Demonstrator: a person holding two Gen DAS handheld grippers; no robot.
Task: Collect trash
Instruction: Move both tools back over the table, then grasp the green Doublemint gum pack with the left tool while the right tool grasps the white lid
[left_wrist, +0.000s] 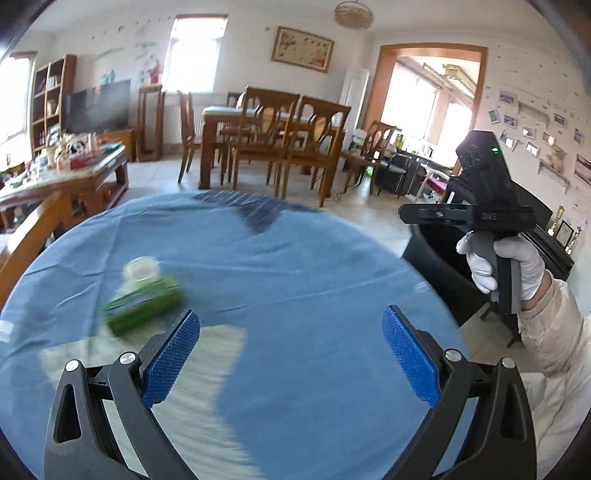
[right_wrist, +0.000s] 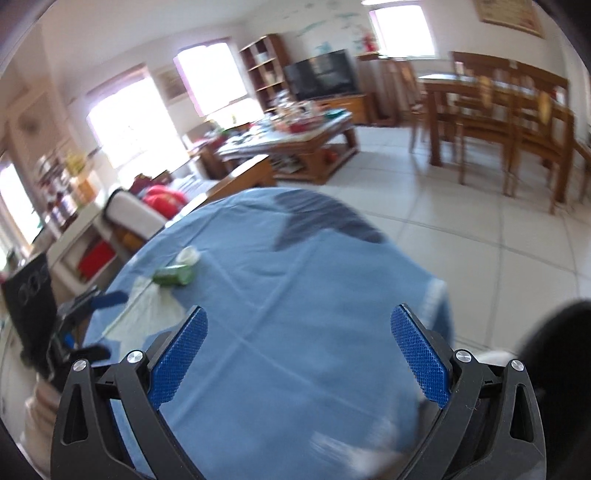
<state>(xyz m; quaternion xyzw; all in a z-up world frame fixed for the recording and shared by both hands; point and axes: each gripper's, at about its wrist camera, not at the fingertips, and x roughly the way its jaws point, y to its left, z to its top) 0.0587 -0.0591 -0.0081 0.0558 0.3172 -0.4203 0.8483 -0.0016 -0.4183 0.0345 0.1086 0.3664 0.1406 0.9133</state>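
Over the blue cloth (left_wrist: 295, 266) you are holding both grippers, left (left_wrist: 291, 325) and right (right_wrist: 299, 325), wide and empty, the green carton (left_wrist: 144, 304) lying at ten o'clock, likely readying a grab.

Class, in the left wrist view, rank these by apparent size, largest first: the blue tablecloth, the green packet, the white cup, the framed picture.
1. Blue tablecloth
2. Green packet
3. Framed picture, close to the packet and much farther off, so unsure
4. White cup, blurred
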